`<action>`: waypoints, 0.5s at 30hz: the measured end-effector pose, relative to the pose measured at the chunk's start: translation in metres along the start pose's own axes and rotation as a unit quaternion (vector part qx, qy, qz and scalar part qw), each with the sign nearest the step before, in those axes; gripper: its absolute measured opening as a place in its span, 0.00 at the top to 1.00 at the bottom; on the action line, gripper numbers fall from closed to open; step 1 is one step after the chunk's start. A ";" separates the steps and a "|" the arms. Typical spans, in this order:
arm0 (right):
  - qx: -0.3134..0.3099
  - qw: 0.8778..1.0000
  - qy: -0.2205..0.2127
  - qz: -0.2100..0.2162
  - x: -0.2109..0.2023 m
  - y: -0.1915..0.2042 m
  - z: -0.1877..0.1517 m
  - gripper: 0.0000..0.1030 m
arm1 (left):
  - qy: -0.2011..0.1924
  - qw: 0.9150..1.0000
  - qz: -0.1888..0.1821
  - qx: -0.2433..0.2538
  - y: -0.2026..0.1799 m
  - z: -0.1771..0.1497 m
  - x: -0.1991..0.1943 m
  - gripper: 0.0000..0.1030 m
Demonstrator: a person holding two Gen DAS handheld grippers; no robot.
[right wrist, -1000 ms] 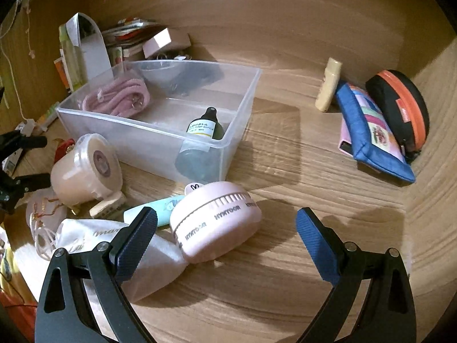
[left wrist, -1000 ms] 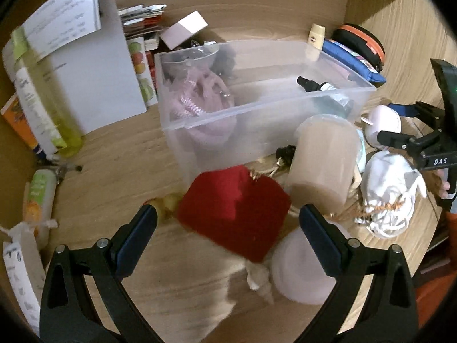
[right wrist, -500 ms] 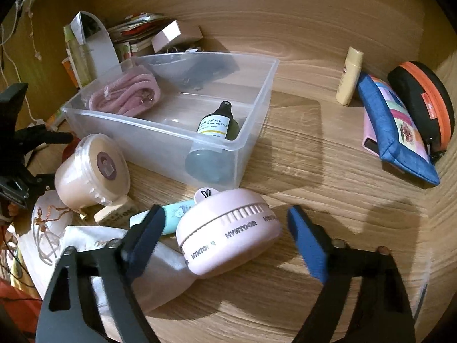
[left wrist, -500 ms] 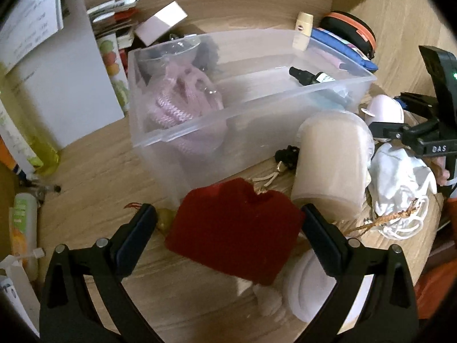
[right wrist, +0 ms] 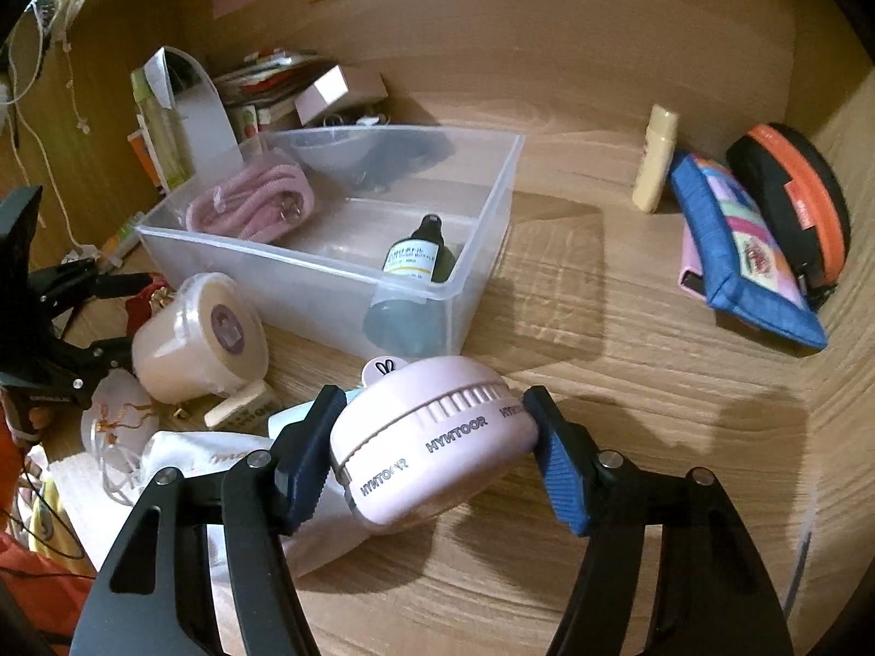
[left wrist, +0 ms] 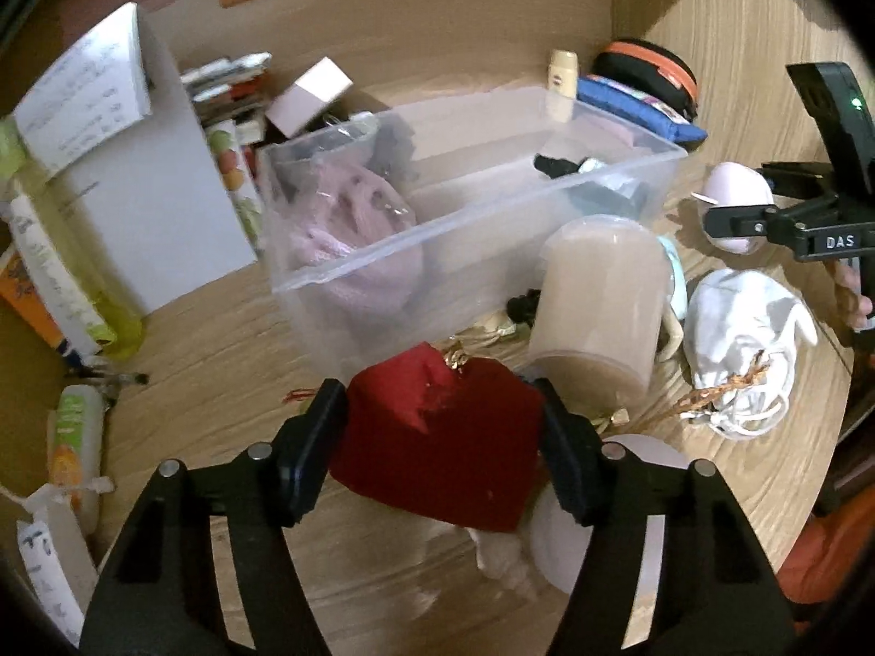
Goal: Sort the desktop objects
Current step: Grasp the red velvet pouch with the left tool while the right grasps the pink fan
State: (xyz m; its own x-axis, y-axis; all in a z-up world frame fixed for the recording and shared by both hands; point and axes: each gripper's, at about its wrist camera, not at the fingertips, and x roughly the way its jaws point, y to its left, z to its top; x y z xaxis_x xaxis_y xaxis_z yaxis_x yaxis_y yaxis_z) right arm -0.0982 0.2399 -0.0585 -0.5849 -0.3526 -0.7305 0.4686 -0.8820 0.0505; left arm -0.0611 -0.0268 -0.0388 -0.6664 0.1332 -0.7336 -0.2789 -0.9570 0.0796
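A red cloth pouch (left wrist: 448,454) lies on the wooden desk in front of the clear plastic bin (left wrist: 465,213). My left gripper (left wrist: 437,410) is closing, and both of its pads press the pouch's sides. In the right wrist view a round pink device (right wrist: 437,437) marked HYNTOOR sits between the blue pads of my right gripper (right wrist: 435,410), which is also closing and touches it on both sides. The bin (right wrist: 328,257) holds a coiled pink cord (right wrist: 251,208) and a dark bottle (right wrist: 421,257).
A beige jar (left wrist: 596,300) lies on its side next to the bin, beside a white drawstring bag (left wrist: 738,328). At the back right are a blue pouch (right wrist: 738,251), an orange-black case (right wrist: 793,197) and a cream tube (right wrist: 656,158). A white box (left wrist: 136,164) and packets crowd the left.
Both grippers' jaws have narrowed from wide open until the pads meet their objects: the left on the red pouch, the right on the pink device. Neither hand has shifted much.
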 end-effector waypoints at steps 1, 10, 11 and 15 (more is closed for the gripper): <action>-0.001 1.000 -0.002 -0.001 -0.002 0.000 0.001 0.39 | -0.003 1.000 0.000 -0.004 0.001 0.001 -0.002 0.36; -0.003 0.999 -0.037 -0.002 -0.029 0.005 0.007 0.39 | -0.048 0.997 -0.004 -0.056 0.019 -0.004 -0.042 0.40; -0.003 0.999 -0.039 -0.002 -0.031 0.006 0.007 0.39 | -0.052 0.997 -0.006 -0.058 0.019 -0.004 -0.045 0.48; -0.007 0.999 -0.051 0.000 -0.039 0.010 0.012 0.39 | -0.070 0.996 -0.009 -0.063 0.023 -0.002 -0.058 0.50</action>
State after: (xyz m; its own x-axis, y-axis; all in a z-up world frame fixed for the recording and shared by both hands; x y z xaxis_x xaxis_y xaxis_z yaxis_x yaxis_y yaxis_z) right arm -0.0791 0.2413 -0.0215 -0.6486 -0.3829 -0.6578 0.4777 -0.8776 0.0399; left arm -0.0274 -0.0567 0.0036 -0.7541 0.1768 -0.6325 -0.2082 -0.9778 -0.0252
